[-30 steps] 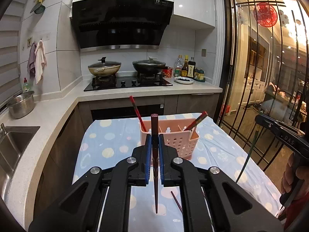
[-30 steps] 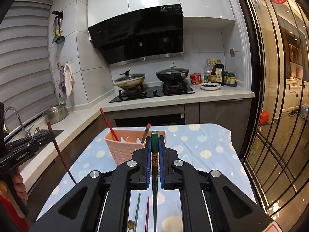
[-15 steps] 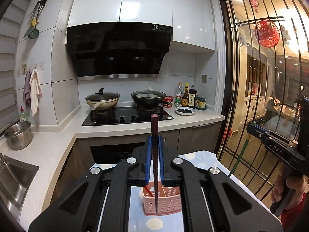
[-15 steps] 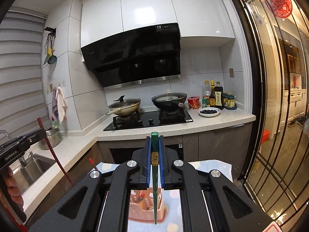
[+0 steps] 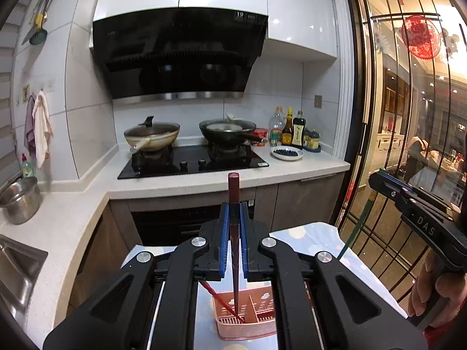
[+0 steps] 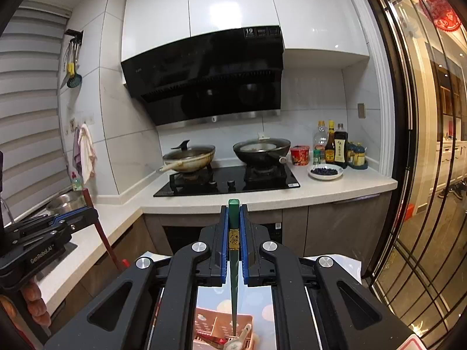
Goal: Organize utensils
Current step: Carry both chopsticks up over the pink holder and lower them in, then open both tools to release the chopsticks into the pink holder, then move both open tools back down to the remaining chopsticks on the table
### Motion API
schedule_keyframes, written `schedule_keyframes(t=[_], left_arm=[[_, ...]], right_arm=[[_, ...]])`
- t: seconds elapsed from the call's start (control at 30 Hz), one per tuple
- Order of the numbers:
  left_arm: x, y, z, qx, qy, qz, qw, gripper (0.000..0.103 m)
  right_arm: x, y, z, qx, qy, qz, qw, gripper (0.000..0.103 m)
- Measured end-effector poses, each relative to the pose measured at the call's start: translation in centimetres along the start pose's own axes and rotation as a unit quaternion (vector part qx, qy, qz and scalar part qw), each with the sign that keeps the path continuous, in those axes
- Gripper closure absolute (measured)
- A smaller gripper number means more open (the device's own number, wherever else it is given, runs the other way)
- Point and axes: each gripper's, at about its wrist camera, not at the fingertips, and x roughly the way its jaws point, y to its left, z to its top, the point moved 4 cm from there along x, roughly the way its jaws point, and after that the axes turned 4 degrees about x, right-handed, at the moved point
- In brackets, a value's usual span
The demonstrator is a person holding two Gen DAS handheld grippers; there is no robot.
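My left gripper (image 5: 233, 221) is shut on a dark red chopstick (image 5: 233, 192). It stands upright, its tip down inside the pink utensil basket (image 5: 248, 325) on the table below. A red chopstick (image 5: 221, 300) leans in the basket. My right gripper (image 6: 233, 224) is shut on a green chopstick (image 6: 234, 277), upright, its tip over the pink basket (image 6: 213, 319), where a pale spoon (image 6: 240, 337) lies. The right gripper also shows at the right of the left wrist view (image 5: 414, 204). The left gripper also shows at the left of the right wrist view (image 6: 55, 227).
The table has a blue dotted cloth (image 5: 315, 236). Beyond it runs an L-shaped counter (image 5: 73, 221) with a stove, two woks (image 5: 151, 137), sauce bottles (image 5: 292, 131), a plate (image 5: 287, 153), a steel pot (image 5: 20, 201) and a sink (image 5: 14, 268). Barred glass doors (image 5: 408, 145) stand right.
Both grippers have risen and tilted up, so the basket dropped to the bottom of each view. Both chopsticks stay gripped, their tips now at the basket.
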Motion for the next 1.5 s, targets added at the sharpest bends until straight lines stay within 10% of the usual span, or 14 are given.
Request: schedule_keyframes(t=[0.47,0.67,1.07,1.5], left_arm=[[2.9,0.3,-3.4,-0.011,0.046,0.001,0.9989,0.095],[2.2,-0.2,-4.2,0.003,0.038,0.029,0.9988,0.06],[-1.5,-1.0,-6.2,0.017,0.04,0.049,0.9978,0.053],[-7.2,-3.1,-15.2,0.022,0.092,0.053,0.9942,0.053]], right_arm=[[4.4,0.9,-4.7,-0.017,0.076,0.001,0.997,0.096],[3.1,1.1,-4.8,-0.016,0.058,-0.009,0.998,0.075],[-2.6,0.3,-6.6,-0.015,0.052,-0.015,0.998,0.07],[-11.2,-0.8,-19.0,-0.043,0.129,-0.04,0.99,0.065]])
